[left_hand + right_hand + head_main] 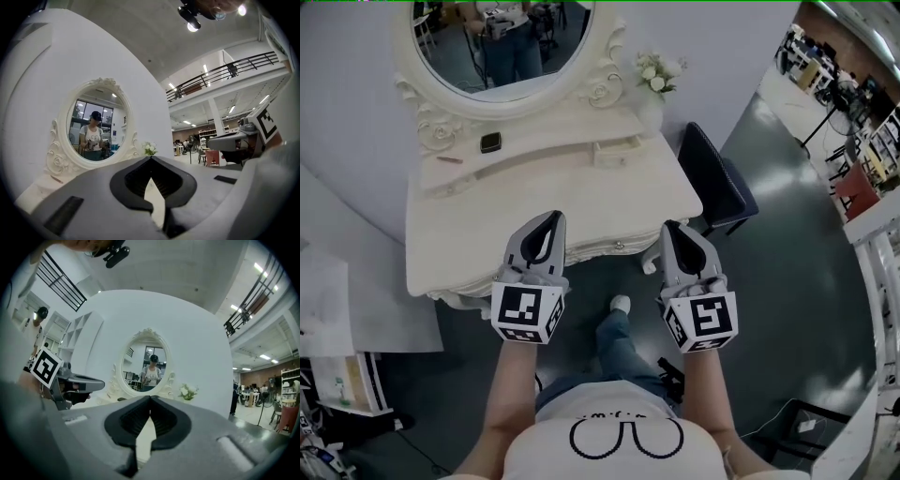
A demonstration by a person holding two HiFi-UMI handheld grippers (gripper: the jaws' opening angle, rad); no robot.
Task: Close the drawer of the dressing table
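From where I stand the job has not been started. The small drawer (617, 153) sits pulled out of the raised shelf of the dressing table (469, 234), below the mirror (502, 42) and towards its right-hand side. How far out it stands is hard to judge from this steep angle, perhaps only partway. The person is in the approach step. The left gripper (554, 217) and the right gripper (669, 226) are held side by side at the table's front edge, well short of the mirror and pointing level towards it. Each has its jaws brought fully together at the tips, with nothing between them. I'd say the next move calls for carrying one closed gripper, likely the right, across the table top to the drawer's front face. It should meet that face squarely and push straight back towards the mirror until the front lies flush with the shelf. The bare top between the grippers and the mirror leaves plenty of room. A small dark thing (490, 142) lies below the mirror's left half, clear of the path. The flowers (659, 73) stand just right of the mirror, close behind the drawer, and a wide push could catch them. A dark chair (719, 183) stands off the table's right end.
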